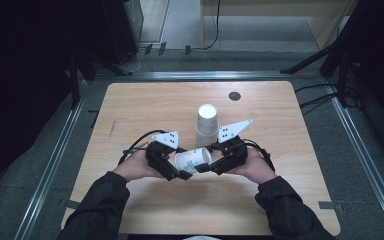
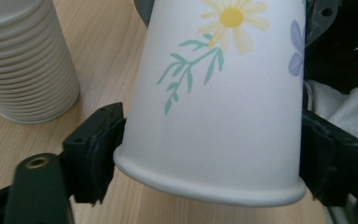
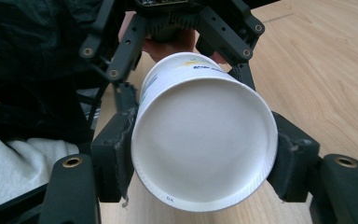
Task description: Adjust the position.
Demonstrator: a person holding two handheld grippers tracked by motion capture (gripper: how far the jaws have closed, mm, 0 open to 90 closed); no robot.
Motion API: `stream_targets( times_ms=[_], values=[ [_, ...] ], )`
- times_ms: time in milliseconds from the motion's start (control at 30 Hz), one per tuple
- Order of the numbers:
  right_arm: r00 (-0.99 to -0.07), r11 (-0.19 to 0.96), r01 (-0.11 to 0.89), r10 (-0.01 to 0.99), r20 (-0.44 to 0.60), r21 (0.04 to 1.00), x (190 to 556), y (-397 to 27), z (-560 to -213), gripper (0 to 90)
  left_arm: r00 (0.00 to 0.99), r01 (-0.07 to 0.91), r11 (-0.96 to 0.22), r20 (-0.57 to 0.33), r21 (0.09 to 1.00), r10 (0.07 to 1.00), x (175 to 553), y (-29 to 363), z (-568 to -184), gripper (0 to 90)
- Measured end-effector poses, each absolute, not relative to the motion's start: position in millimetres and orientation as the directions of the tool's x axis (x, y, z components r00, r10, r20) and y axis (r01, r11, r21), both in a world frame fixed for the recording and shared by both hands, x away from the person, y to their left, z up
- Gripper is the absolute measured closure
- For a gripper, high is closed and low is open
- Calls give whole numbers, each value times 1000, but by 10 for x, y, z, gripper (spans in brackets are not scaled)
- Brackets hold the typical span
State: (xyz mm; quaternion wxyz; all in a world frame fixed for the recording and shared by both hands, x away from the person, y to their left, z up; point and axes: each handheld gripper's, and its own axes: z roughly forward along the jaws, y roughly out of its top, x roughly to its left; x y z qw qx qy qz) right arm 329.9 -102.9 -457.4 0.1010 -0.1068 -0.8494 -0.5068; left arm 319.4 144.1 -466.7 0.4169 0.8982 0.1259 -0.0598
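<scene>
Left gripper (image 1: 182,169) gripping cup (image 1: 193,161) at its rim, right gripper (image 1: 211,161) clamping its base, stack (image 1: 207,125) standing on worktop (image 1: 145,107) behind

From above, my table (image 1: 145,102) was evenly lit from overhead, its wood bright against a room that fell to near black along the left and right sides. Shadows beneath my hands were soft and short. The high view was slightly grainy. In my left gripper view the paper cup (image 2: 223,107) glared pale and soft-edged; in my right gripper view the near jaws blurred.
</scene>
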Motion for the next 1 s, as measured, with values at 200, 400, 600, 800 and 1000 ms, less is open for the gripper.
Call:
stream_targets(
  times_ms=[200,400,600,800,1000],
  values=[
    [-959,468,279,81,273,839,3302,-1023,-4583,348,962,271,-625,-207,732,175,3194,1446,-4671,230],
    [-958,471,280,80,276,836,3304,-1021,-4589,346,963,269,-629,-207,729,172,3197,1449,-4674,239],
    [-958,467,280,87,272,839,3306,-1017,-4590,276,962,272,-625,-209,731,174,3198,1462,-4669,240],
    [-959,474,284,129,253,833,3323,-1061,-4588,221,957,290,-629,-210,721,201,3240,1546,-4594,239],
    [-959,494,284,144,245,822,3320,-1099,-4614,223,957,288,-643,-191,710,218,3270,1615,-4480,239]
  ],
)
